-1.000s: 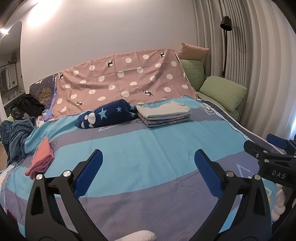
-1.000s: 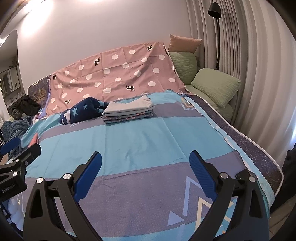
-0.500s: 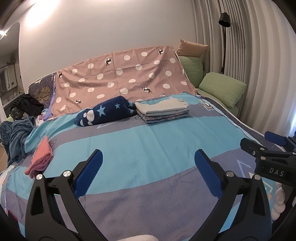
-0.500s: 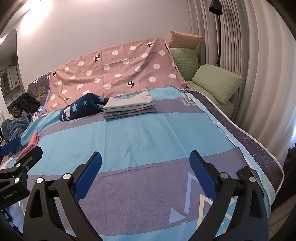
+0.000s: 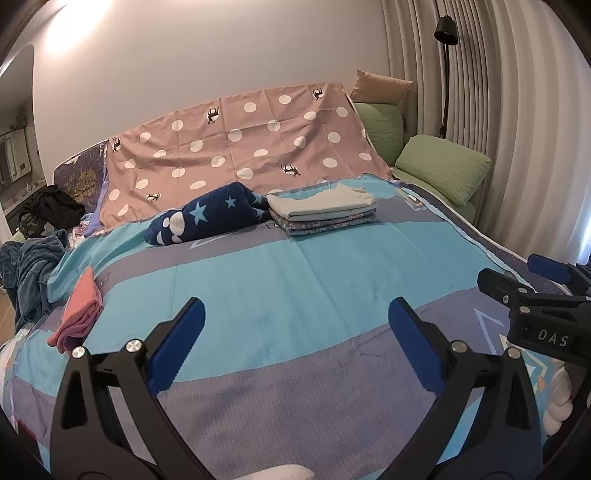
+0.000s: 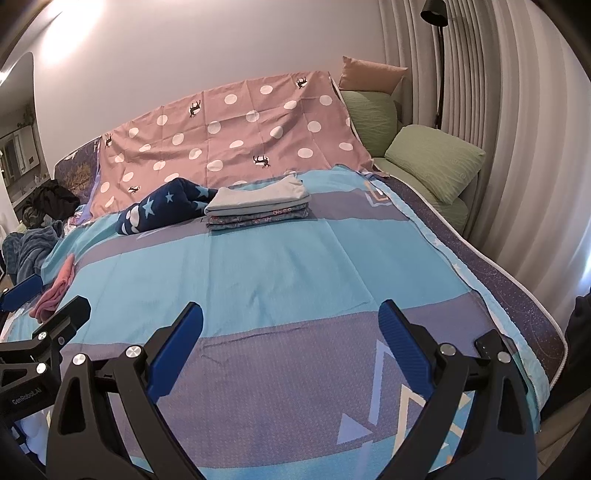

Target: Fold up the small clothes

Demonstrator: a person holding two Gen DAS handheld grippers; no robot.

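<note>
A stack of folded clothes (image 5: pixel 322 210) (image 6: pixel 258 206) lies at the far middle of the bed, a pale grey piece on top of patterned ones. Beside it on the left rests a rolled navy garment with stars (image 5: pixel 210 216) (image 6: pixel 162 212). A folded pink cloth (image 5: pixel 79 312) (image 6: pixel 55 291) sits near the bed's left edge. My left gripper (image 5: pixel 295 332) hangs open above the blue and grey bedspread (image 5: pixel 280 280), holding nothing. My right gripper (image 6: pixel 291 328) is also open and empty, over the near part of the bedspread (image 6: pixel 295 266).
A pink polka-dot sheet (image 5: pixel 240 147) drapes over the headboard. Green pillows (image 5: pixel 439 171) and a tan cushion (image 5: pixel 380 83) lie at the far right by a black floor lamp (image 5: pixel 445 33) and curtains. Dark clothes (image 5: pixel 33 254) are heaped off the left edge.
Both grippers have drawn back and up slightly, so the bed looks a little farther off. Both have stayed open and empty, and the clothes have not moved.
</note>
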